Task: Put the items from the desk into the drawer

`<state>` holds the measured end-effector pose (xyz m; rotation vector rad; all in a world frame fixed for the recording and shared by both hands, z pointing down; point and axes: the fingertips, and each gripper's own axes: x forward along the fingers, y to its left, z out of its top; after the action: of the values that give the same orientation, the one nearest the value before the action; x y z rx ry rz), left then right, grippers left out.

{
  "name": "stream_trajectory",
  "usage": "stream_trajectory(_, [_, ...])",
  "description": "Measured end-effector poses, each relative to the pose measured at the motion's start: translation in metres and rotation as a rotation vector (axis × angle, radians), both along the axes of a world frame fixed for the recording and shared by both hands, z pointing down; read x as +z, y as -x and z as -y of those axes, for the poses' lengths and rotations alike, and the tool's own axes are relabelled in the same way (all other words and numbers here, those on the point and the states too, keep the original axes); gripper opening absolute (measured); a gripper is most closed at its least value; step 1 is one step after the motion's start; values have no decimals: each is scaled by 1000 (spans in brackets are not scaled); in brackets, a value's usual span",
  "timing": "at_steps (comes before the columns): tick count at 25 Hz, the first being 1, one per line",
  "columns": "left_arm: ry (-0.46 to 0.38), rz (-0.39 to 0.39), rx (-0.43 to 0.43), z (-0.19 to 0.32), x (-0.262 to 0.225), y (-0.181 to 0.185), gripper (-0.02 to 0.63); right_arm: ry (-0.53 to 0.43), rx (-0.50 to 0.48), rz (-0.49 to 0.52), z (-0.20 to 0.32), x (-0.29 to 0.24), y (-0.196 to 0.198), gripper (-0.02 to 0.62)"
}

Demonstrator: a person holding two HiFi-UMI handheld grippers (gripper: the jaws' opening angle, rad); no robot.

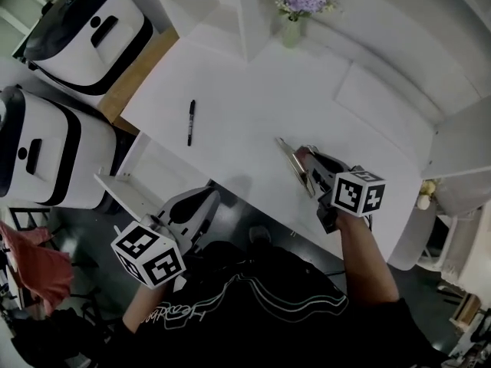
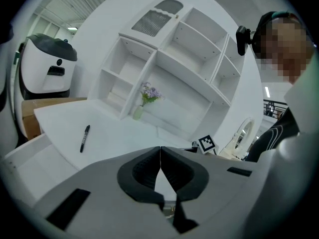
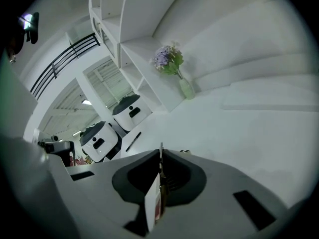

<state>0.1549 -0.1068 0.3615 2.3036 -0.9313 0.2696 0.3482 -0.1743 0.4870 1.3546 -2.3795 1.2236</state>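
Note:
A black pen point(image 1: 191, 121) point(image 2: 84, 138) point(image 3: 133, 141) lies on the white desk point(image 1: 253, 106), to the left of its middle. My right gripper point(image 1: 303, 167) point(image 3: 160, 156) hovers over the desk's near edge, shut on a thin flat card point(image 1: 290, 158) point(image 3: 153, 203) that stands edge-on between the pads. My left gripper point(image 1: 205, 203) point(image 2: 160, 151) hangs off the desk's near left corner, beside the open white drawer point(image 1: 126, 194) point(image 2: 30, 158). Its jaws meet at the tips with nothing between them.
A vase of purple flowers point(image 1: 295, 6) point(image 2: 144, 101) point(image 3: 174, 68) stands at the desk's back by a white shelf unit point(image 2: 169, 59). Two white-and-black machines point(image 1: 84, 33) point(image 1: 38, 152) and a wooden-topped stand point(image 1: 138, 71) are left of the desk. A red cloth point(image 1: 31, 263) lies lower left.

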Motion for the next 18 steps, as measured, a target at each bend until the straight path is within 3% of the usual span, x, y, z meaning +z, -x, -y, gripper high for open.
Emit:
stream_trajectory(8, [3,11,-110,-8,-1,55,21,-73,-124,69,18,-38,70,52])
stream_trajectory(18, [25,-48,-243,-6,-8,159,20,-76,-297,68,21,-70,202,52])
